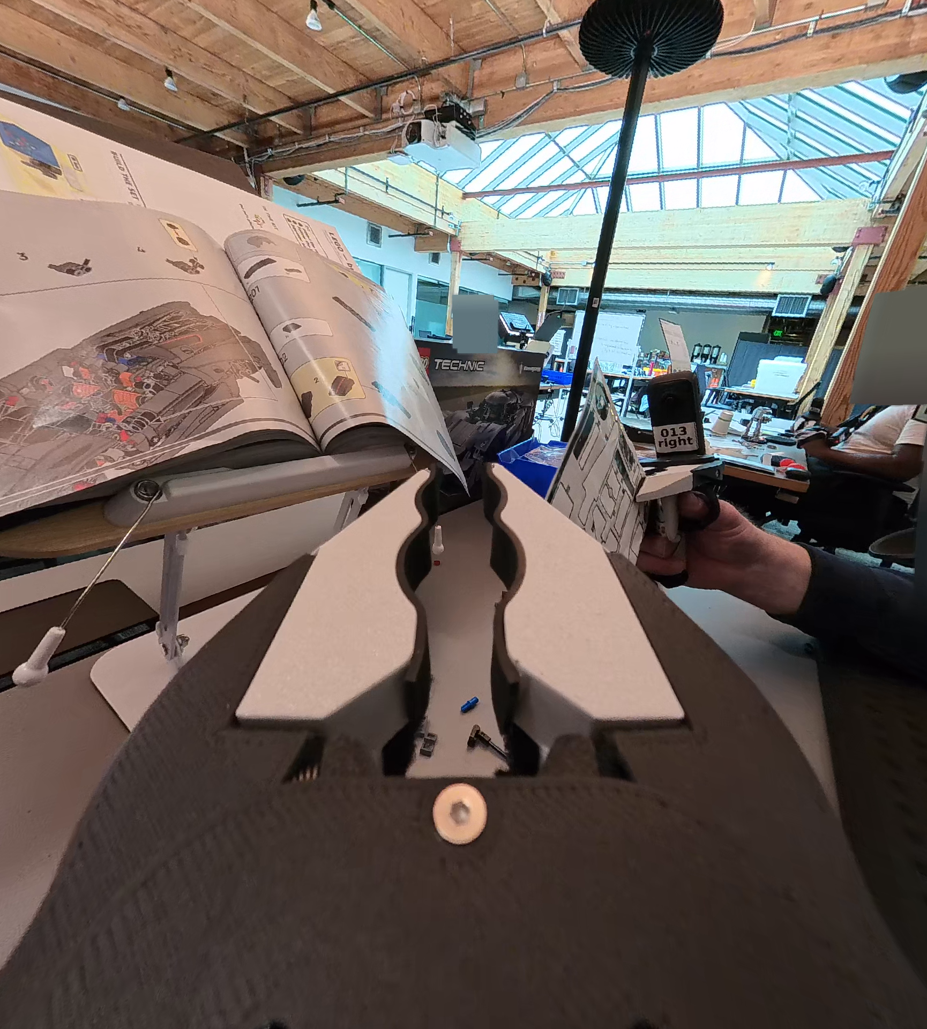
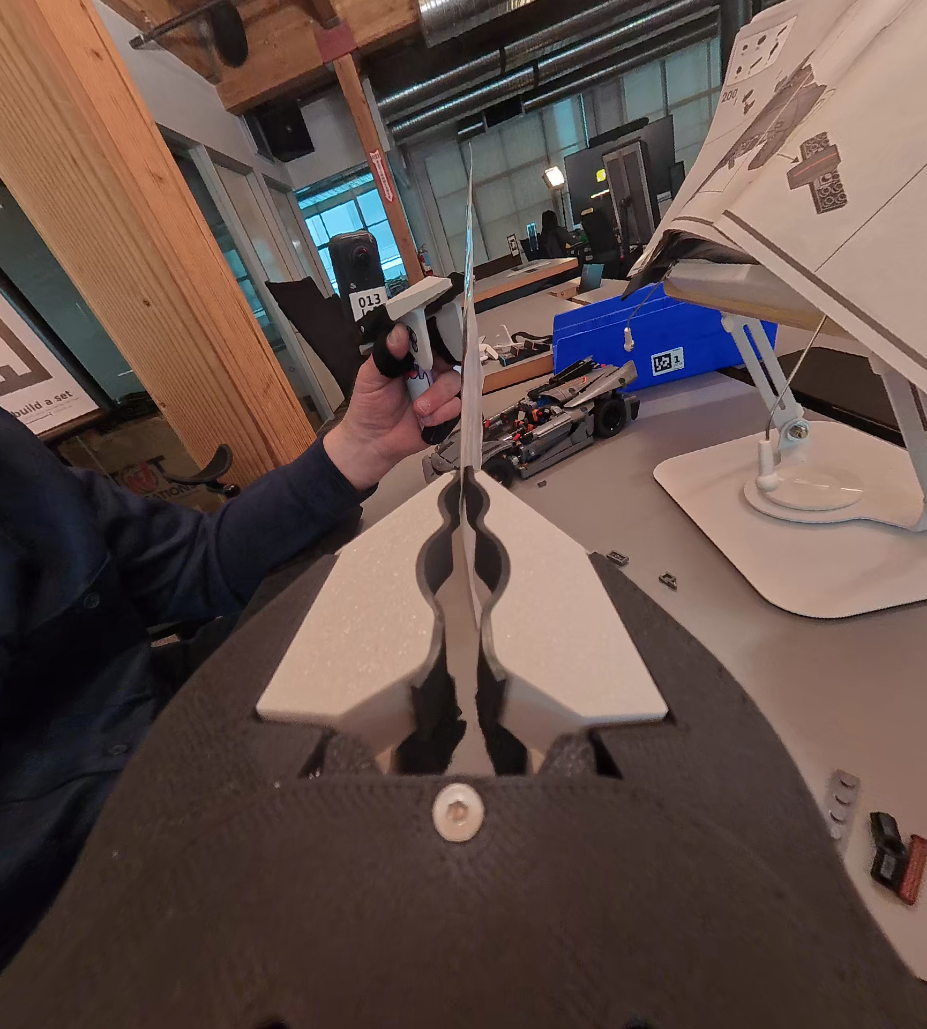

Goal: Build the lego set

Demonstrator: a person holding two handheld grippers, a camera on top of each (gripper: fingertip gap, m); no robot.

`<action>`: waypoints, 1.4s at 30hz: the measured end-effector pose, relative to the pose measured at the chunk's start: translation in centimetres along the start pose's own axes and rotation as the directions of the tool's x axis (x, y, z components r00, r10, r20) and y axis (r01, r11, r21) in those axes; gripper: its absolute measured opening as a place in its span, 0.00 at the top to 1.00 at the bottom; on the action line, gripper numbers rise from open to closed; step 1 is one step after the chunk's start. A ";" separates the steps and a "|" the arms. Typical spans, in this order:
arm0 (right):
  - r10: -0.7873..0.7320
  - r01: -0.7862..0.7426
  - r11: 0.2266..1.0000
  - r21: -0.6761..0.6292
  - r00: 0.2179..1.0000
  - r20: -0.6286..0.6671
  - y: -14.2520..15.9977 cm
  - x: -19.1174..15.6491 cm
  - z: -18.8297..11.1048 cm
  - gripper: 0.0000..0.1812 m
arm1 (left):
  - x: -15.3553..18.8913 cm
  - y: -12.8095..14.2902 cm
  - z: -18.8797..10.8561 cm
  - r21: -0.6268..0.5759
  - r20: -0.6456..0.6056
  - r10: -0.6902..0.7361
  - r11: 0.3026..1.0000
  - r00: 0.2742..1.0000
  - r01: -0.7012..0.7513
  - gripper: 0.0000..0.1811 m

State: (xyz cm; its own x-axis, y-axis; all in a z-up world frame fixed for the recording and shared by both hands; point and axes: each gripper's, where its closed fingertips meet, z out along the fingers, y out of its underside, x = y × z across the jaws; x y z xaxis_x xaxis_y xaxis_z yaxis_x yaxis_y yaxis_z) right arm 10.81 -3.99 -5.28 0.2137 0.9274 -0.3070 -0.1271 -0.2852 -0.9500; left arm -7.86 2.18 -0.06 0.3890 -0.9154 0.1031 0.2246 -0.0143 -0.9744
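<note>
Lego car (image 2: 533,420), partly built in grey and black with red and orange details, sat on the grey counter (image 2: 728,696) near a blue bin (image 2: 606,339). Beside it, a white book stand (image 2: 817,534) carried the open instruction booklet (image 1: 133,345), its pages showing assembly drawings. Loose pieces lay scattered on the counter: a small blue pin (image 1: 469,704), a dark axle piece (image 1: 481,740), a grey plate (image 2: 844,804) and a black-and-red part (image 2: 895,860).

The right hand-held gripper (image 2: 466,490) was closed on a thin printed sheet (image 2: 471,356), seen edge-on and rising straight up between its fingers. In the left wrist view the same sheet (image 1: 597,473) stood tilted in front of that gripper, held by a person's hand (image 1: 712,543) in a dark sleeve. The left hand-held gripper (image 1: 458,473) was open, gripping nothing, with its tips just below the booklet's drooping right page. A lego box (image 1: 483,390) stood behind the stand.
</note>
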 end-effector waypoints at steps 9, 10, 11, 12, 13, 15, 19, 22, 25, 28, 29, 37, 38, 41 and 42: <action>-0.005 0.006 0.999 -0.039 1.000 0.025 0.7 -0.5 0.5 1.00 | 0.8 1.1 0.7 -0.062 -0.036 0.009 0.998 0.999 -0.011 0.91; -0.005 0.006 0.999 -0.046 1.000 0.029 0.8 -0.6 0.6 1.00 | 1.0 1.3 0.9 -0.073 -0.045 0.014 0.997 0.999 -0.017 0.90; -0.004 0.005 0.998 -0.055 0.999 0.034 1.0 -0.6 0.6 1.00 | 1.3 1.5 1.0 -0.085 -0.057 0.017 0.996 0.998 -0.022 0.90; -0.001 0.004 0.998 -0.065 0.999 0.041 1.1 -0.7 0.7 1.00 | 1.6 1.8 1.2 -0.100 -0.070 0.019 0.995 0.997 -0.026 0.89; 0.003 0.001 0.997 -0.076 0.999 0.047 1.4 -0.8 0.9 1.00 | 1.9 2.1 1.4 -0.114 -0.084 0.020 0.993 0.996 -0.029 0.89; 0.009 -0.003 0.995 -0.099 0.998 0.059 1.8 -1.0 1.1 1.00 | 2.8 2.9 1.9 -0.144 -0.129 0.013 0.989 0.992 -0.031 0.88; 0.016 -0.004 0.990 -0.140 0.997 0.080 2.6 -1.3 1.5 1.00 | 4.8 4.9 3.0 -0.223 -0.214 -0.001 0.974 0.977 -0.048 0.88; 0.027 -0.011 0.986 -0.167 0.995 0.097 3.2 -1.6 1.7 1.00 | 5.9 6.3 3.7 -0.277 -0.251 0.001 0.958 0.968 -0.073 0.88; 0.038 -0.017 0.982 -0.190 0.994 0.106 3.6 -1.7 1.9 1.00 | 7.0 7.0 4.1 -0.293 -0.290 -0.002 0.952 0.957 -0.087 0.89; 0.038 -0.016 0.979 -0.202 0.993 0.109 3.9 -1.8 2.0 1.00 | 7.8 7.5 4.3 -0.306 -0.327 -0.014 0.948 0.945 -0.092 0.91; 0.040 -0.017 0.979 -0.204 0.993 0.109 3.9 -1.8 2.0 1.00 | 8.0 7.6 4.3 -0.306 -0.333 -0.014 0.947 0.943 -0.095 0.91; 0.043 -0.019 0.978 -0.210 0.993 0.110 4.0 -1.8 2.0 1.00 | 8.4 7.3 4.1 -0.296 -0.363 -0.038 0.952 0.931 -0.077 0.91; 0.042 -0.019 0.977 -0.211 0.993 0.109 4.0 -1.8 2.0 1.00 | 8.4 7.3 4.1 -0.298 -0.363 -0.037 0.952 0.931 -0.078 0.91; 0.041 -0.017 0.977 -0.213 0.993 0.107 4.1 -1.8 2.0 1.00 | 8.5 7.4 4.1 -0.302 -0.366 -0.039 0.950 0.930 -0.079 0.92; 0.040 -0.016 0.977 -0.214 0.994 0.106 4.1 -1.8 2.1 1.00 | 8.4 7.5 4.1 -0.307 -0.365 -0.038 0.948 0.930 -0.082 0.92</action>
State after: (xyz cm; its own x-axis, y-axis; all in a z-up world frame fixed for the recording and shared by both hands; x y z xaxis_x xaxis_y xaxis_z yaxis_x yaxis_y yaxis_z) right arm 7.93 -6.32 -8.50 0.1043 0.9358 -0.3369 0.0795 -0.3455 -0.9351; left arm 0.79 -4.00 -5.68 0.0276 -0.9978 0.0596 -0.0928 -0.0620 -0.9938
